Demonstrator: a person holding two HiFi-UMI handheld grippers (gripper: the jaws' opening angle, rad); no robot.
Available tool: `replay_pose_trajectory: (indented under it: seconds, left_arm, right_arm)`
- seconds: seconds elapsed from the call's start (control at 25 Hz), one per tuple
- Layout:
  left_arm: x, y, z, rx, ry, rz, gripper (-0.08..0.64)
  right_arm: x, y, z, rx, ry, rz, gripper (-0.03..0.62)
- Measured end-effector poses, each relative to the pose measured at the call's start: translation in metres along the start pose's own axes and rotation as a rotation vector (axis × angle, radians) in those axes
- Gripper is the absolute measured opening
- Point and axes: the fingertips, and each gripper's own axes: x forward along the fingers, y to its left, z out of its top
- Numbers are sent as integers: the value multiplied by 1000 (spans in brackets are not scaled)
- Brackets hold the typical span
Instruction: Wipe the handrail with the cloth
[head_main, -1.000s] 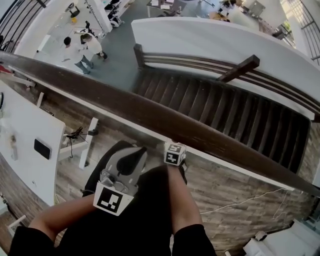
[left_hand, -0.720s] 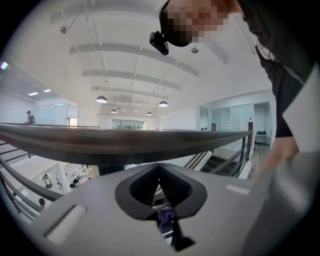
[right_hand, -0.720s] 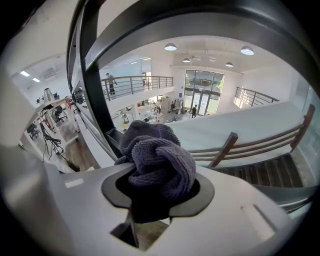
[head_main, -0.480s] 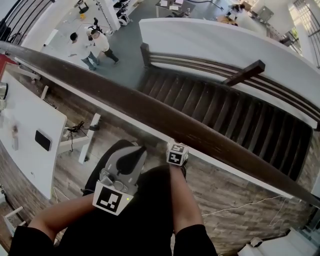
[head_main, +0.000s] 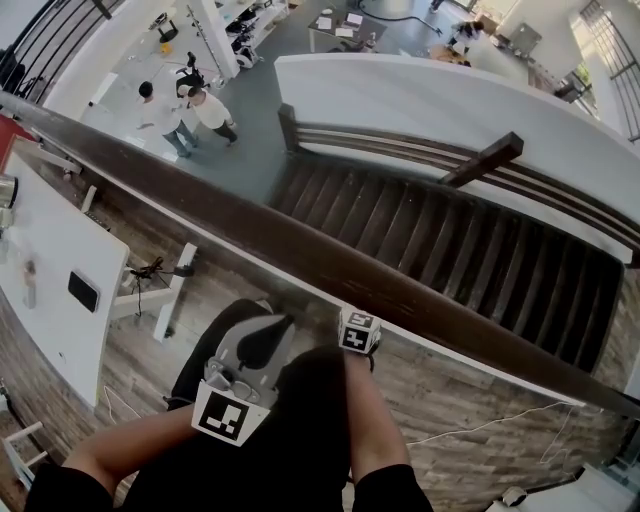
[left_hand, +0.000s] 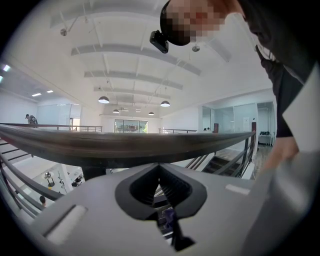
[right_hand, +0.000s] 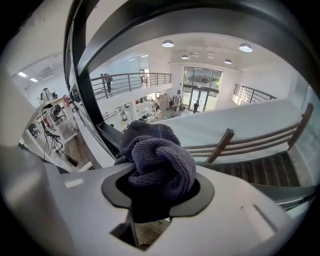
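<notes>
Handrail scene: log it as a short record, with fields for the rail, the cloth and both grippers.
handrail: dark wooden handrail, running diagonally across the head view, with a staircase beyond and below it
cloth: dark grey-purple cloth, bunched up
right gripper: right gripper shut on the cloth, close to the rail's near edge; contact cannot be told
left gripper: left gripper with fingers together, nothing between them, on the person's side of the rail and apart from it
</notes>
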Motion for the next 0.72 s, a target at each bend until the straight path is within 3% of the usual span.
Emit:
replay_pose_trajectory:
  seconds: [0.72]
  left_arm:
    - [4,-32,5,37,-3,3,0]
  right_arm:
    - [-7,-19,-8,-39,-19,14,150]
